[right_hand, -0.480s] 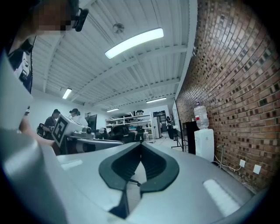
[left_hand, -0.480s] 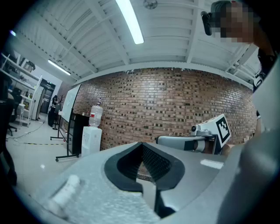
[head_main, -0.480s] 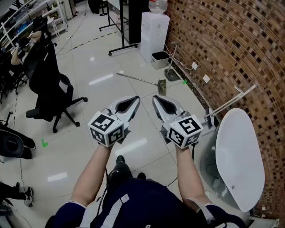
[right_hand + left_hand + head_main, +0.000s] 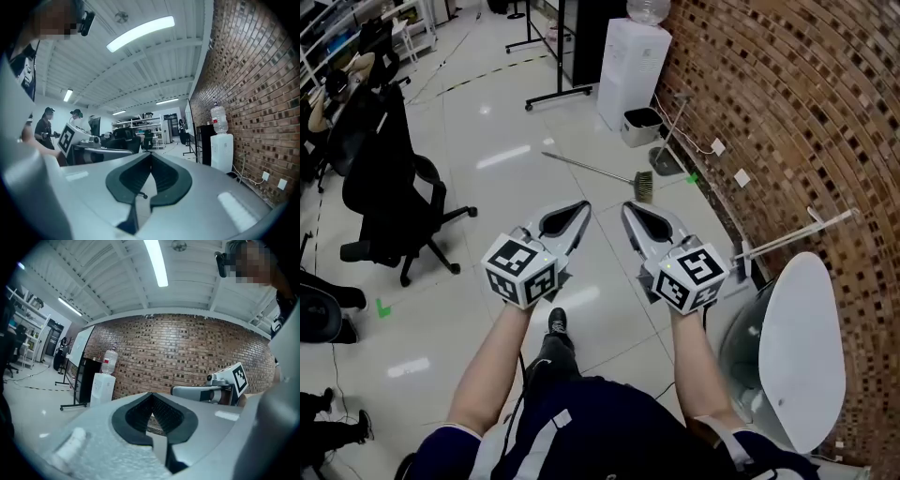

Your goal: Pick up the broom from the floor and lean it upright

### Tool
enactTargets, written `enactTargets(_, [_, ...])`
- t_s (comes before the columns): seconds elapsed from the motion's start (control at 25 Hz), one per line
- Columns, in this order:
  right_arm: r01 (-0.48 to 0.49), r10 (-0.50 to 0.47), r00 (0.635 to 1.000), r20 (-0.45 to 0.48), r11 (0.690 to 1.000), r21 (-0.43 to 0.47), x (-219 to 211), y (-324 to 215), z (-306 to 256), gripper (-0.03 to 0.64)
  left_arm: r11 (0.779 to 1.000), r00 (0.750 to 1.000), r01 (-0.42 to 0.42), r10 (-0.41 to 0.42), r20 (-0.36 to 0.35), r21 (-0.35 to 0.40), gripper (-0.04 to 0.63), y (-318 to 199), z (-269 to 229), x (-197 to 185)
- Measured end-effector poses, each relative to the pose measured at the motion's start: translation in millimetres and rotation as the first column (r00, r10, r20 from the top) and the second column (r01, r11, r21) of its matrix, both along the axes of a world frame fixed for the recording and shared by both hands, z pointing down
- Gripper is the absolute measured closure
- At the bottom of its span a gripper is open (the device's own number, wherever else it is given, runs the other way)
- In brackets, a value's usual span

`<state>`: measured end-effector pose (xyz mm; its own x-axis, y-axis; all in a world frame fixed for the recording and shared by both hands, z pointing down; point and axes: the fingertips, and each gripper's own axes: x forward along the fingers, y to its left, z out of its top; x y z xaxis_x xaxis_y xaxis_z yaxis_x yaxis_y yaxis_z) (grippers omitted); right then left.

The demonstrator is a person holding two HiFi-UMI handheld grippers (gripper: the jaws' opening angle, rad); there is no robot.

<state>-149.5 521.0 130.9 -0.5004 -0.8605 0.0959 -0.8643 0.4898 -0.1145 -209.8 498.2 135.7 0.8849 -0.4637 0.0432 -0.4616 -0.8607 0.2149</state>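
Brick wall [image 4: 787, 112] side: broom [image 4: 595, 170] lies flat on the floor [image 4: 487, 122] near its foot, well ahead. I'm holding left gripper [image 4: 579, 208] and right gripper [image 4: 630, 210] level, jaws clenched, empty; nothing within reach.

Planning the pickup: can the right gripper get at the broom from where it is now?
Probably not yet. The broom lies on the floor well ahead of the right gripper, which is shut and empty. Bare floor between them leaves the way free.
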Motion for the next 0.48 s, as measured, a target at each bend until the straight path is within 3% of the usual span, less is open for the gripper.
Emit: enactTargets(0.48, [-0.072,0.07,0.995,-0.066,0.997,-0.035,-28.4,-165.8,-0.3,0.614,0.996,0.997,-0.08,0.079,-0.023,-0.039,0.598,-166.2,6.0,-20.5])
